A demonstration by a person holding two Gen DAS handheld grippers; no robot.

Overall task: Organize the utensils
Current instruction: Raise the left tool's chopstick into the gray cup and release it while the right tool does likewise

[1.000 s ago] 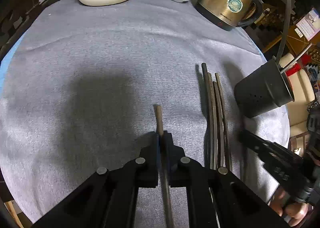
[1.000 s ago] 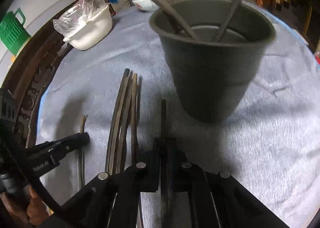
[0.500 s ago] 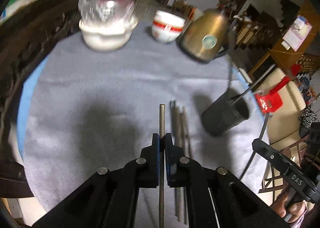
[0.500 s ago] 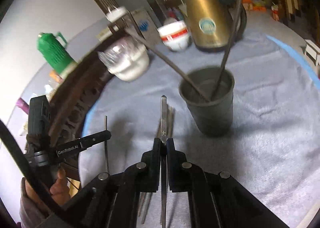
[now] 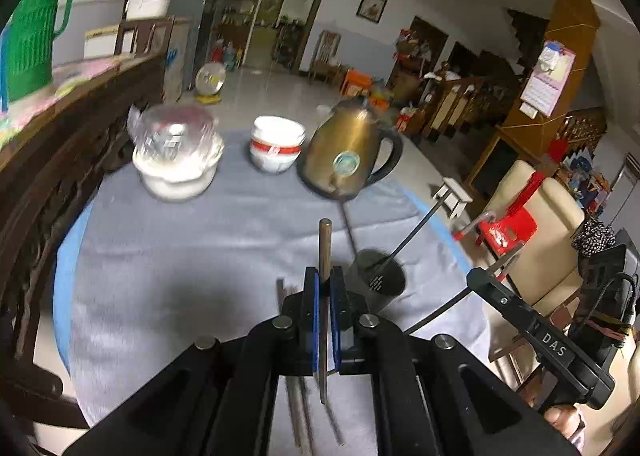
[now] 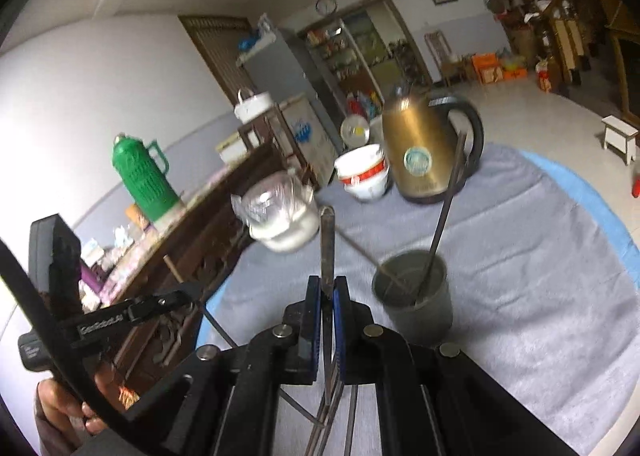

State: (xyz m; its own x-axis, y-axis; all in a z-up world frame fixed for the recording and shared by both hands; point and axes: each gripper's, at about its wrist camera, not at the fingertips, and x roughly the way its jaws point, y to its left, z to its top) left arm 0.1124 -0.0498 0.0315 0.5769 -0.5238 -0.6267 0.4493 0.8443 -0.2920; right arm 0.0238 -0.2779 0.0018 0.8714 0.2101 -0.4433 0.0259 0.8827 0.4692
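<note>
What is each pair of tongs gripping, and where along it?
Left tongs: thin brown chopstick, held mid-length. Right tongs: dark chopstick, also mid-length.

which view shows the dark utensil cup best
The right wrist view: the dark cup stands unobstructed, its open rim, full wall and two chopsticks inside visible. In the left wrist view the cup is smaller, its lower left hidden behind the left gripper.

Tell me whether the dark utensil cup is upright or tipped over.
Upright: the cup stands on the grey cloth, mouth up, with two chopsticks leaning inside.
</note>
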